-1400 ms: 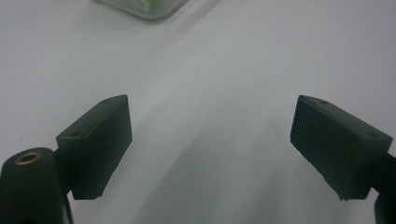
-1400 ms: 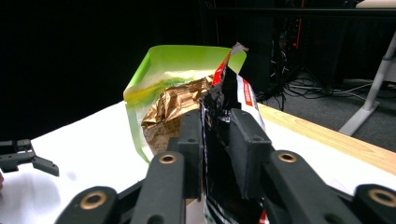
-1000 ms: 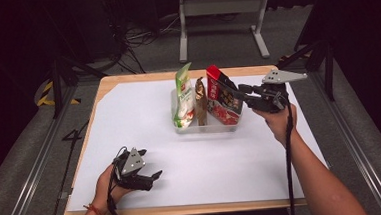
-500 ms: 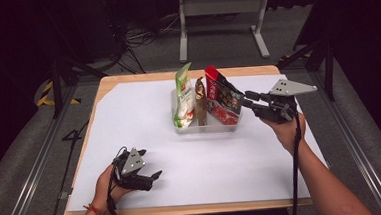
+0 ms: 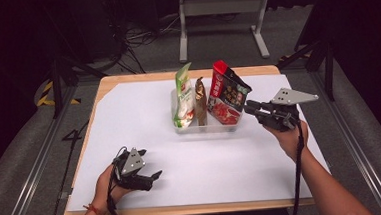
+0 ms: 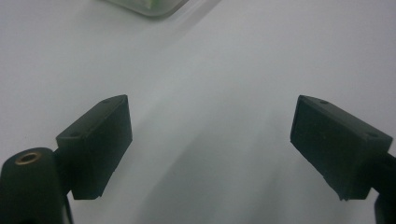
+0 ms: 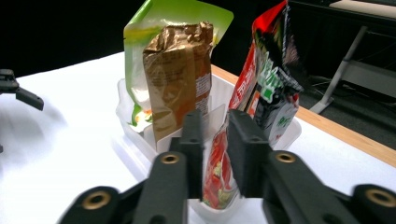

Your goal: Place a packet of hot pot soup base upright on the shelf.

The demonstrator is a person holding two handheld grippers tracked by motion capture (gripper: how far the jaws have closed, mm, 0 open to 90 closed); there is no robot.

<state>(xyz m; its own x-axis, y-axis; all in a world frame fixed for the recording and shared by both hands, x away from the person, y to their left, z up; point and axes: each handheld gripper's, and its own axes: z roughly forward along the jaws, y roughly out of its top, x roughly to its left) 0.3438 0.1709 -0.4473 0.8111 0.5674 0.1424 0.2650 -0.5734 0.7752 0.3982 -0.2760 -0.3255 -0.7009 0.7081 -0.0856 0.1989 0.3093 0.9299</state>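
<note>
Resting low on the white table, nearest the person, the left gripper has its jaws spread wide with nothing between them. Farther out, the right gripper reaches the clear tray's right end — its jaws have just been closing, a narrow gap left — by the red packet. Brown packet and green packet stand beyond.

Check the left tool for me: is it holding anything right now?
No: the left tool hangs open over the bare white table cover, nothing between its jaws.
</note>
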